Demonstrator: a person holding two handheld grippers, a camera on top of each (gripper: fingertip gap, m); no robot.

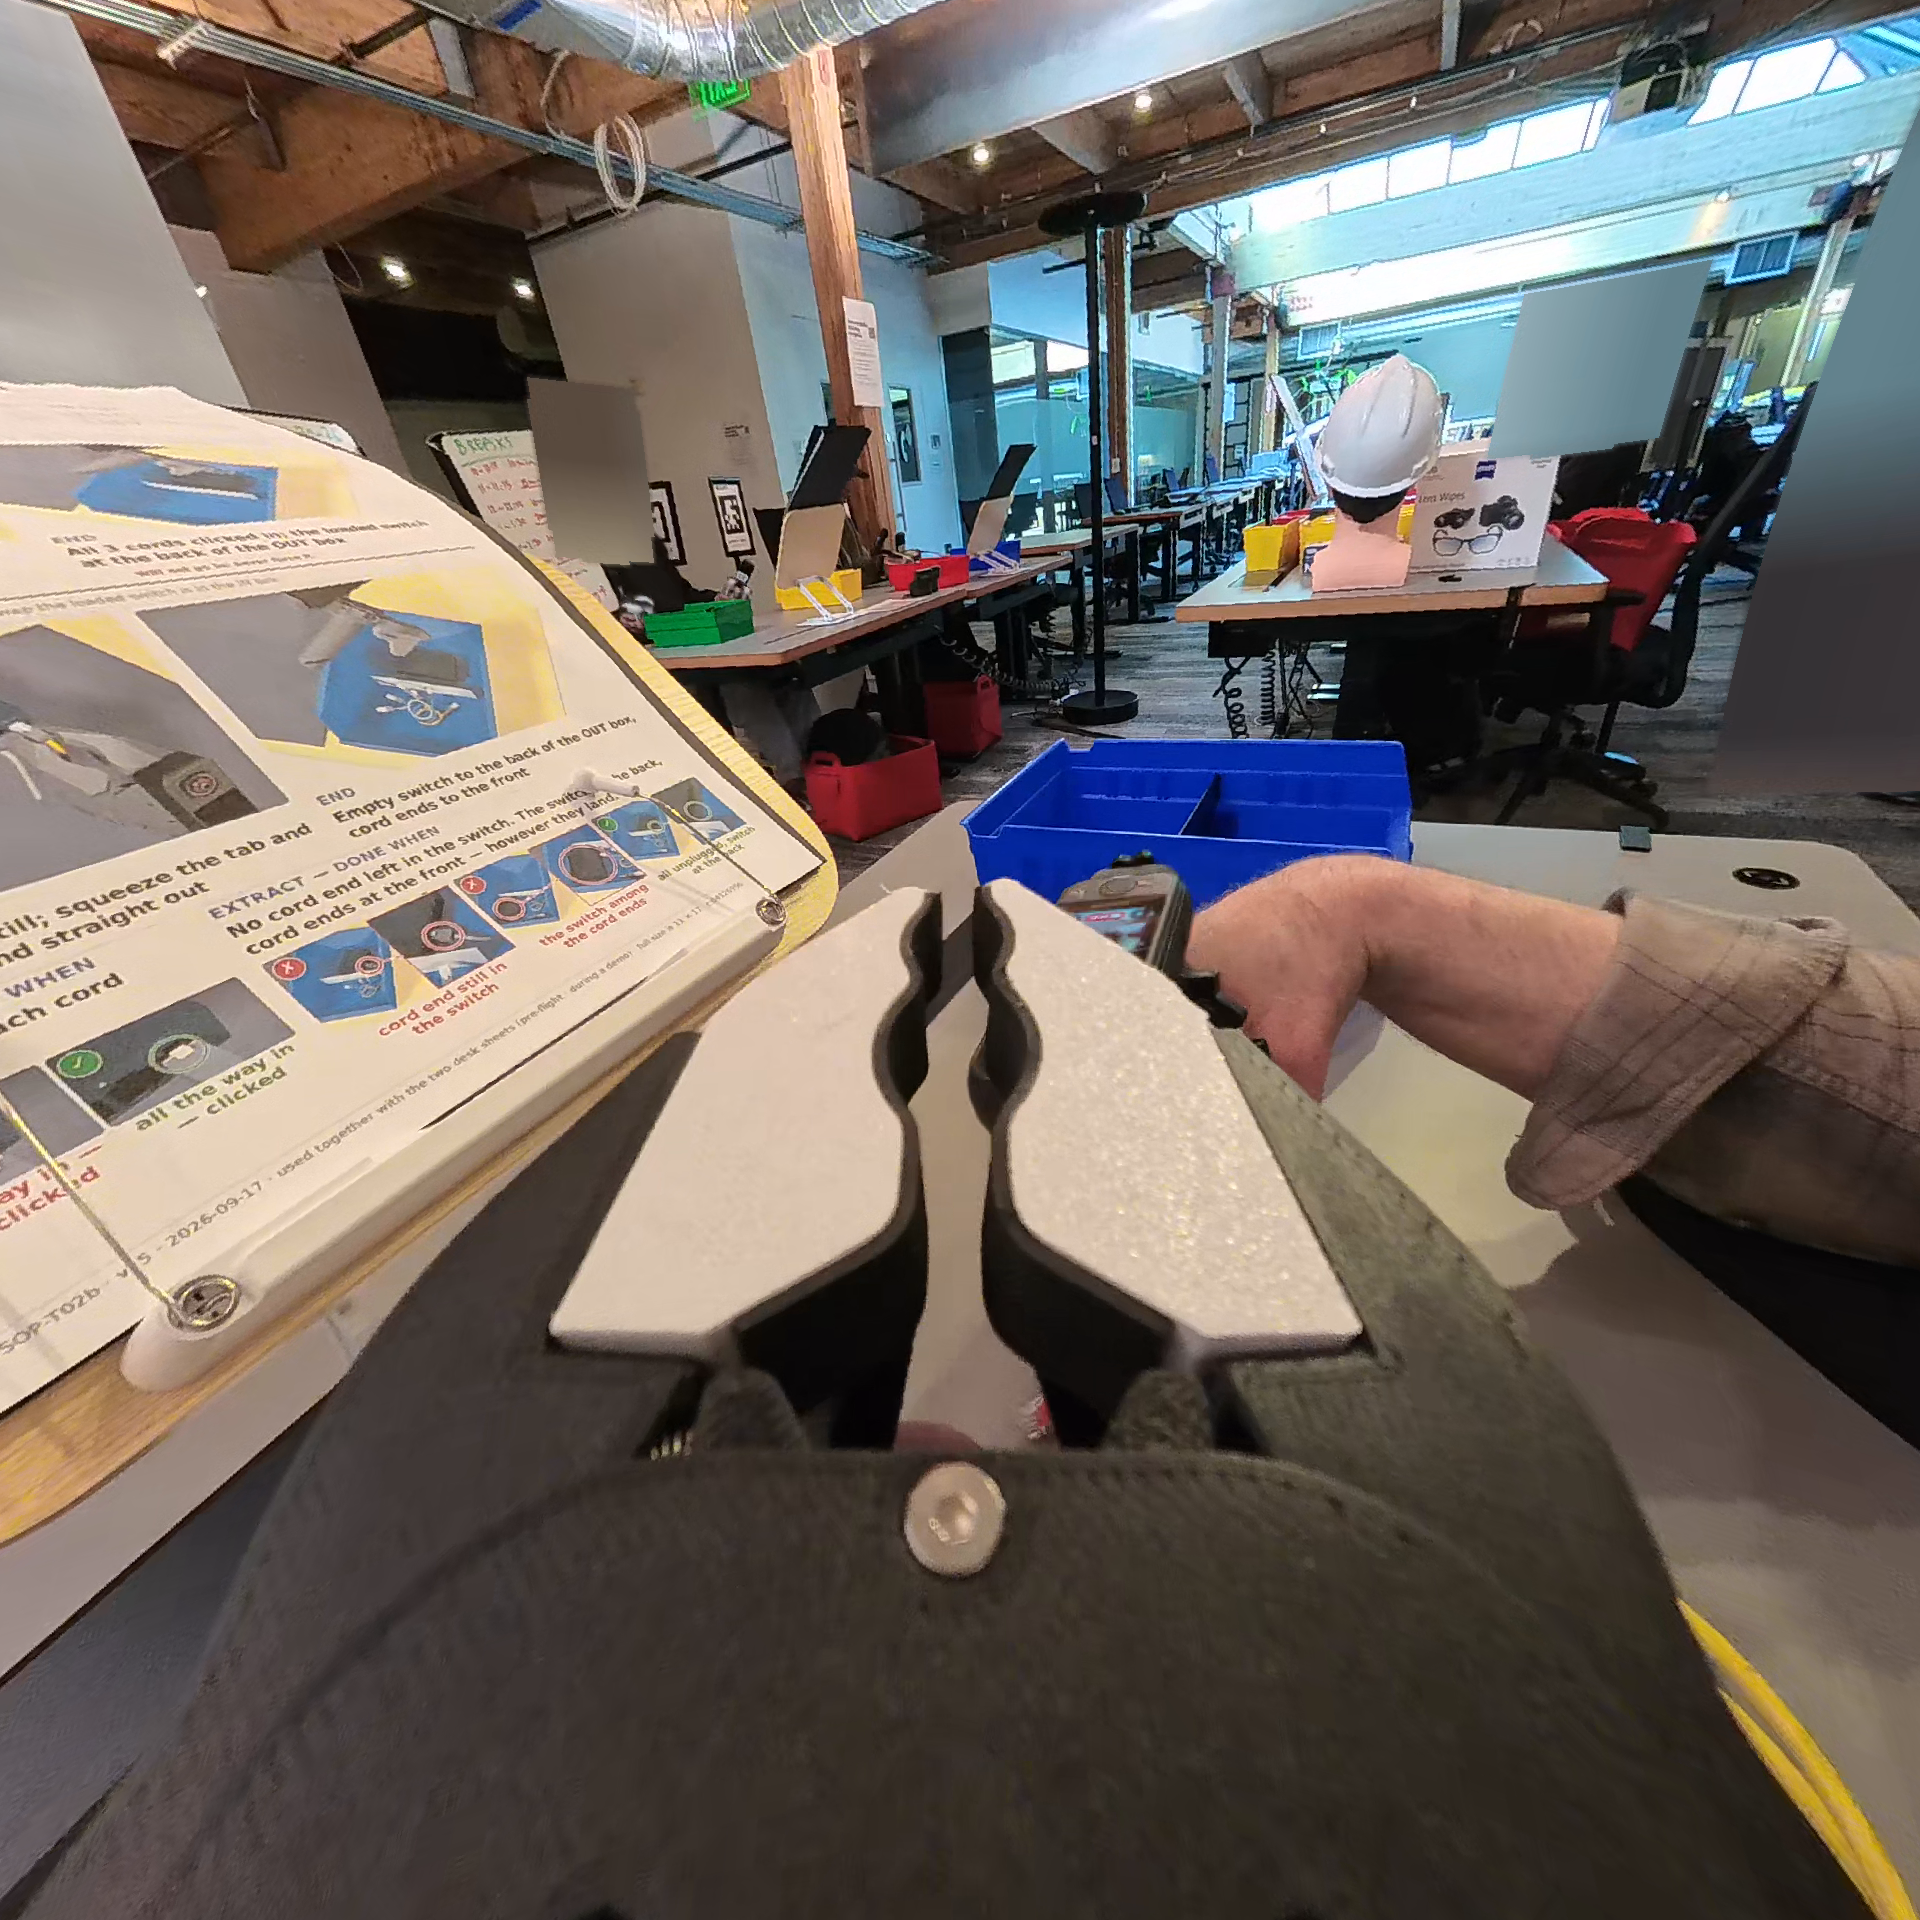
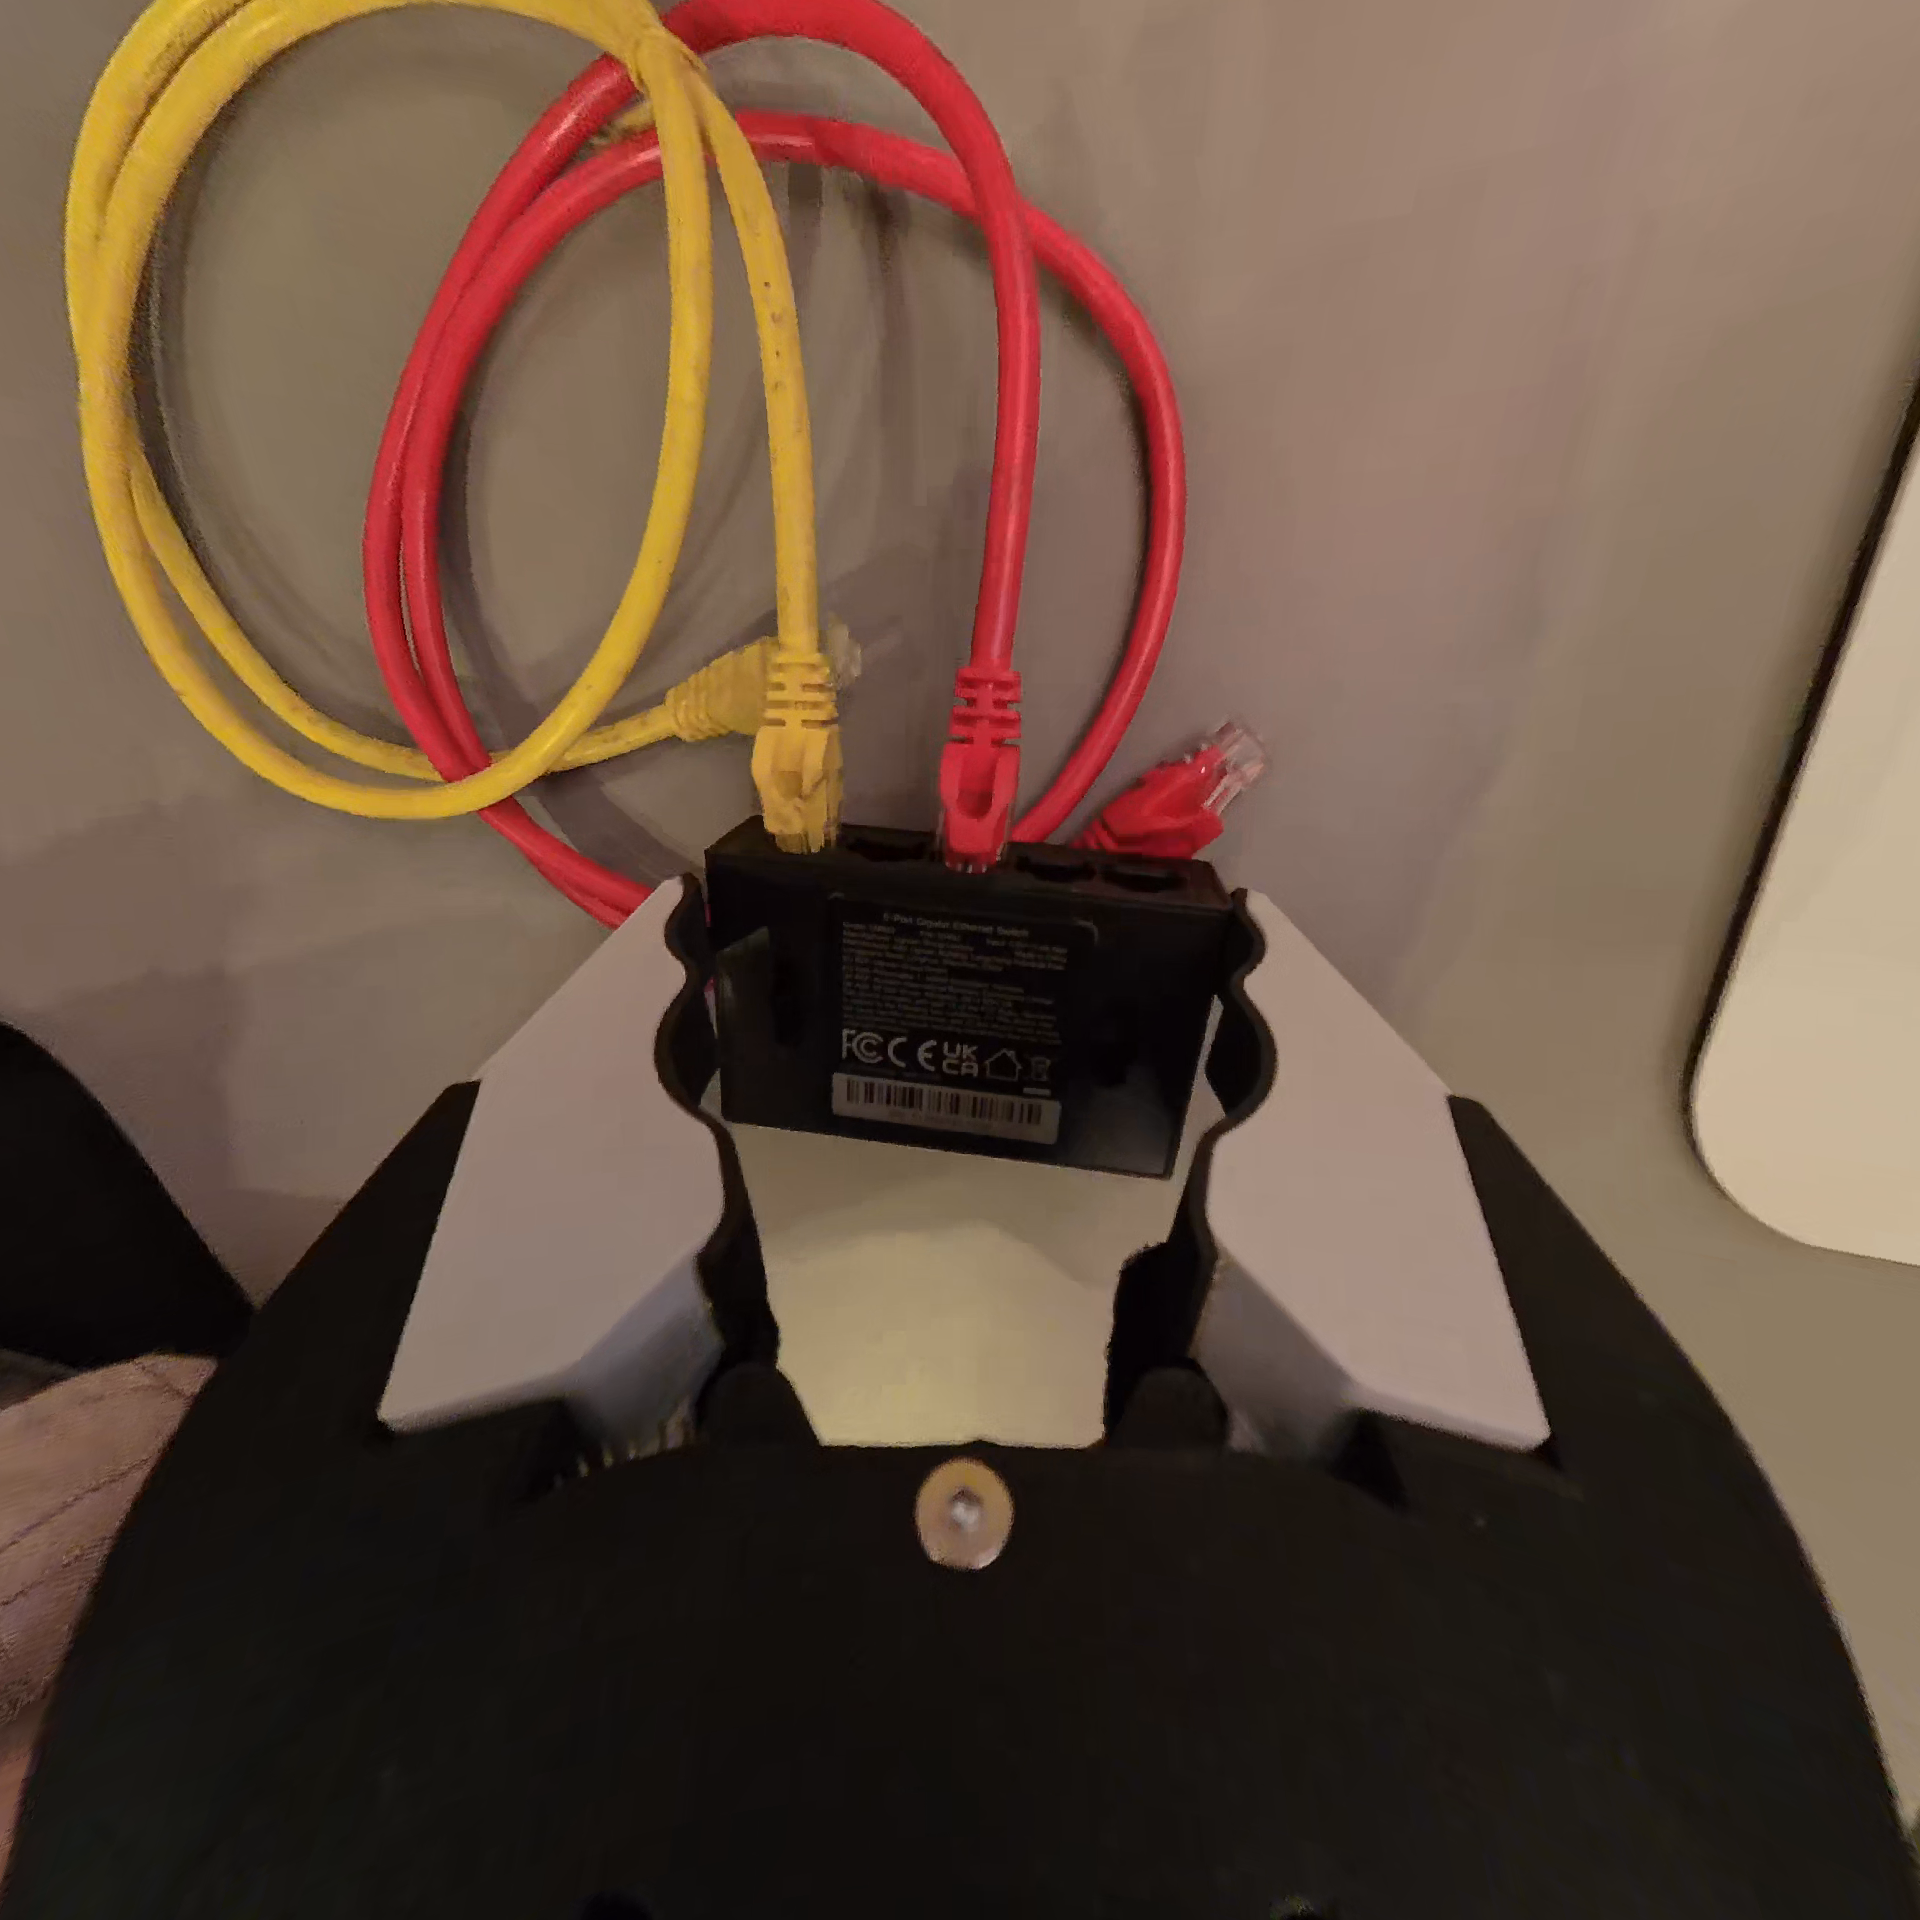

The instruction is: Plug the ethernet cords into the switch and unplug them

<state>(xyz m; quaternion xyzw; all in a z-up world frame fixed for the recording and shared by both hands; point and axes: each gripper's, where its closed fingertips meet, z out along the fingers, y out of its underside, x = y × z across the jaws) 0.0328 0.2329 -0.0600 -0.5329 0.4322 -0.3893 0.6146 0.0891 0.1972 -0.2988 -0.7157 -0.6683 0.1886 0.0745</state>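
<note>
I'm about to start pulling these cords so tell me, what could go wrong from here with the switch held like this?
1. The right gripper clamps the switch only by its side edges; tugging a plug might twist it loose.
2. The yellow cord and red cord loop over each other, so pulling one may drag the other.
3. The left gripper is nearly shut, pointing away towards the blue bin; it must reopen and turn before unplugging.

An open-plan workshop or lab in a converted industrial building: exposed timber beams point(image 1: 343, 156) and silver ducting point(image 1: 707, 42) run overhead. Rows of work tables point(image 1: 1392, 603) carry coloured parts bins point(image 1: 1273, 542), a white hard hat point(image 1: 1380, 426) on a mannequin head, and an instruction sheet point(image 1: 312, 831) on a stand.
</note>
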